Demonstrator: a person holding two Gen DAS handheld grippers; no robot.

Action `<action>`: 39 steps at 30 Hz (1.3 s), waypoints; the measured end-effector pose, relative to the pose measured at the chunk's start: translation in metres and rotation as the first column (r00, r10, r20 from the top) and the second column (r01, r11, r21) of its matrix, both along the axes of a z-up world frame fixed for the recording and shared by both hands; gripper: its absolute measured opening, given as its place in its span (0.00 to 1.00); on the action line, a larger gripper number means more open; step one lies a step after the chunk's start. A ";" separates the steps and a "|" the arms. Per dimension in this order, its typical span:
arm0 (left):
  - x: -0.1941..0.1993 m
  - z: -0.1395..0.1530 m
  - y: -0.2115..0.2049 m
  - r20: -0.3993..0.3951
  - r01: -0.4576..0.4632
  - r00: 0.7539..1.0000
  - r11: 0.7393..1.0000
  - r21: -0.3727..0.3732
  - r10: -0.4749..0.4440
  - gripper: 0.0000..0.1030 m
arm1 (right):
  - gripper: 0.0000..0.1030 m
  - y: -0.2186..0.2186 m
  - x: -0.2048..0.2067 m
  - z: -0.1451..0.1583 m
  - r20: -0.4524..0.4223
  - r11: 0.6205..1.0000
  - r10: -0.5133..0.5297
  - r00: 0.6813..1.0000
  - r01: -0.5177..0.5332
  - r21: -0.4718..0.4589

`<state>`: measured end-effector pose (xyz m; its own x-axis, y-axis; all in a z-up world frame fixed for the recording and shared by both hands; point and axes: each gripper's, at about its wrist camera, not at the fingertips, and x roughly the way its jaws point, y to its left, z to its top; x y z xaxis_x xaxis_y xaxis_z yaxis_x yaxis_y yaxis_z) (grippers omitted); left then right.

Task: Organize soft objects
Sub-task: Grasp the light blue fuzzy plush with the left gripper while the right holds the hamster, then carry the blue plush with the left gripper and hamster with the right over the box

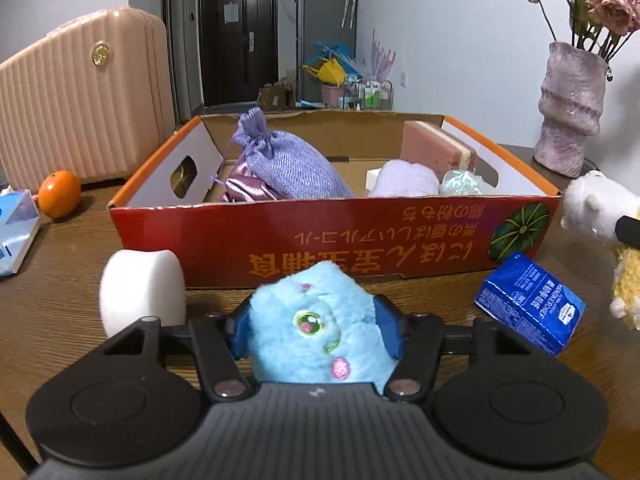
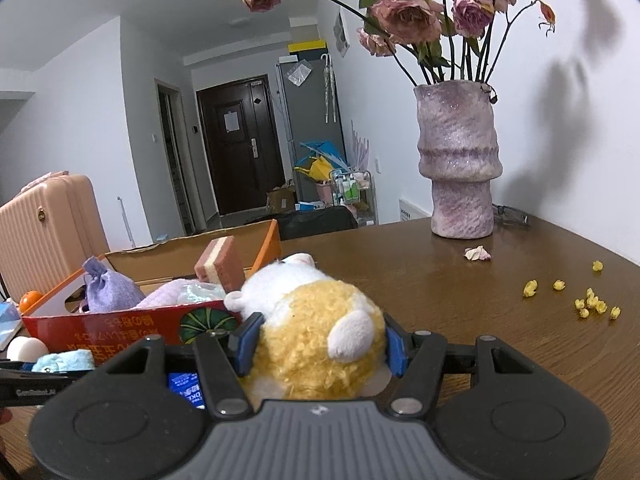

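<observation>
My left gripper [image 1: 316, 332] is shut on a light blue plush toy [image 1: 316, 320], held just in front of the red cardboard box [image 1: 304, 236]. My right gripper [image 2: 320, 344] is shut on a yellow and white plush toy [image 2: 316, 336], right of the box's near right corner [image 2: 120, 324]; that toy also shows at the right edge of the left wrist view [image 1: 600, 208]. The box holds a purple pouch [image 1: 288, 160], a lilac fluffy item [image 1: 404, 178], a pale blue item [image 1: 464, 182] and a pink sponge [image 1: 436, 146].
A white foam roll [image 1: 142, 292] and a blue tissue pack [image 1: 530, 306] lie in front of the box. An orange [image 1: 60, 194] and a tissue box [image 1: 16, 228] sit left. A purple vase [image 2: 458, 160] stands on the table's right; yellow bits [image 2: 592, 304] are scattered nearby. A pink suitcase [image 1: 80, 96] stands behind.
</observation>
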<state>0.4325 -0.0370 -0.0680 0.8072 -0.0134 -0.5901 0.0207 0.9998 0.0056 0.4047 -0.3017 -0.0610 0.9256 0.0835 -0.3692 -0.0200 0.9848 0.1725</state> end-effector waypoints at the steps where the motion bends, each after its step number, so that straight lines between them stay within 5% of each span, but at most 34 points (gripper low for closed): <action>1: -0.003 0.001 0.000 0.007 0.000 1.000 1.000 0.001 0.000 0.55 | 0.58 0.000 -0.001 0.000 0.002 1.000 -0.003 1.000 0.003 0.000; 14: -0.038 0.016 0.001 0.104 0.001 0.995 1.000 -0.005 0.000 0.41 | 0.58 0.011 -0.018 0.005 0.031 1.000 -0.004 1.000 0.004 0.014; 39: -0.100 0.063 0.010 0.298 0.003 0.955 0.998 -0.061 0.015 0.41 | 0.58 0.053 -0.050 0.018 0.098 0.997 0.016 0.995 -0.023 0.075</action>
